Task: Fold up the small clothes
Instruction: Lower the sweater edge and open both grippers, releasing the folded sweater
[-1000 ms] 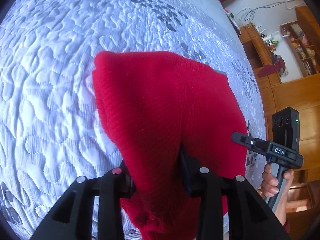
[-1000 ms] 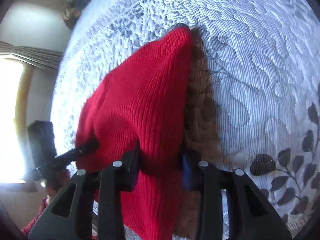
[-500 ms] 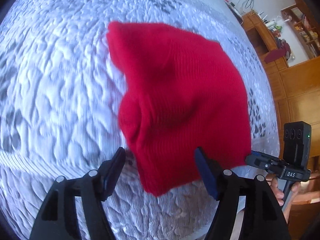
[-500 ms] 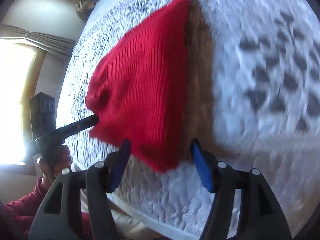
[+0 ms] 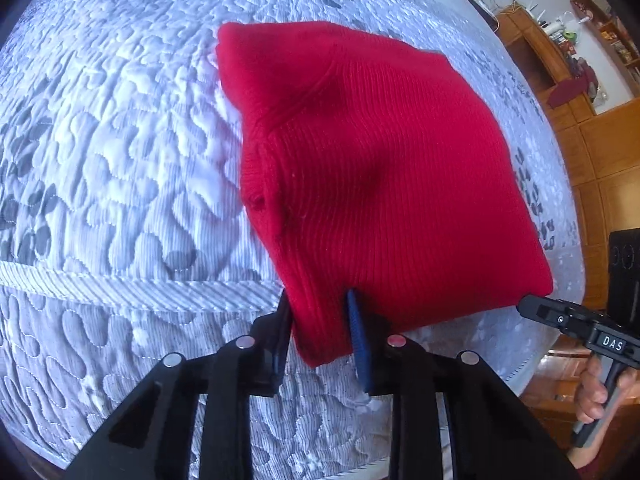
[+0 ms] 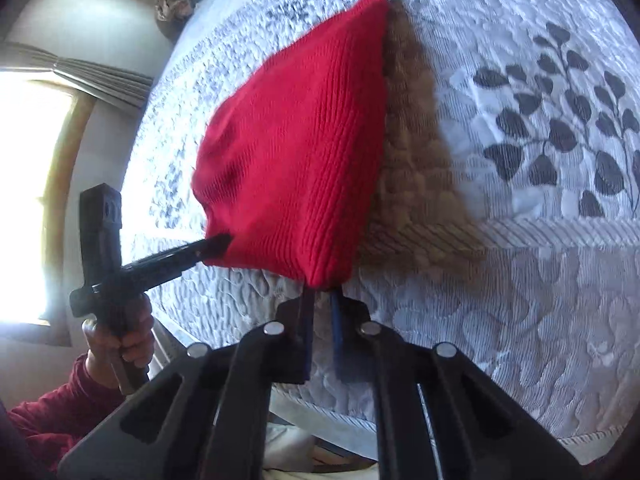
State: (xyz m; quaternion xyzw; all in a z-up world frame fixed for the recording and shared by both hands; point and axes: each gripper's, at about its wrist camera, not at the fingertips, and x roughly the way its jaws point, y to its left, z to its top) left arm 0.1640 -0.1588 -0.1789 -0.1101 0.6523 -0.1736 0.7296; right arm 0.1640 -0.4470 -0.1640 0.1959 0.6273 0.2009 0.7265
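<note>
A red knitted garment (image 5: 380, 160) lies folded on the white quilted bed (image 5: 100, 160), with its near edge by the bed's piped border. My left gripper (image 5: 320, 312) is closing on the garment's near left corner; the cloth fills the gap between its pads. In the right wrist view the garment (image 6: 300, 152) tapers away from me, and my right gripper (image 6: 322, 296) is shut on the tip of its near right corner. Each gripper shows in the other's view: the right one (image 5: 524, 308) at the cloth's right corner, the left one (image 6: 224, 240) at its left corner.
The quilt (image 6: 520, 280) has a grey leaf print, and its front edge runs just under both grippers. Wooden shelves and cabinets (image 5: 580, 80) stand beyond the bed on the right. A bright window with a curtain (image 6: 24, 200) is on the left. A hand (image 6: 120, 332) holds the left gripper's handle.
Both grippers held the garment, then opened wide and dropped it on the bed. They drew back toward the bed's edge and have closed on its two near corners.
</note>
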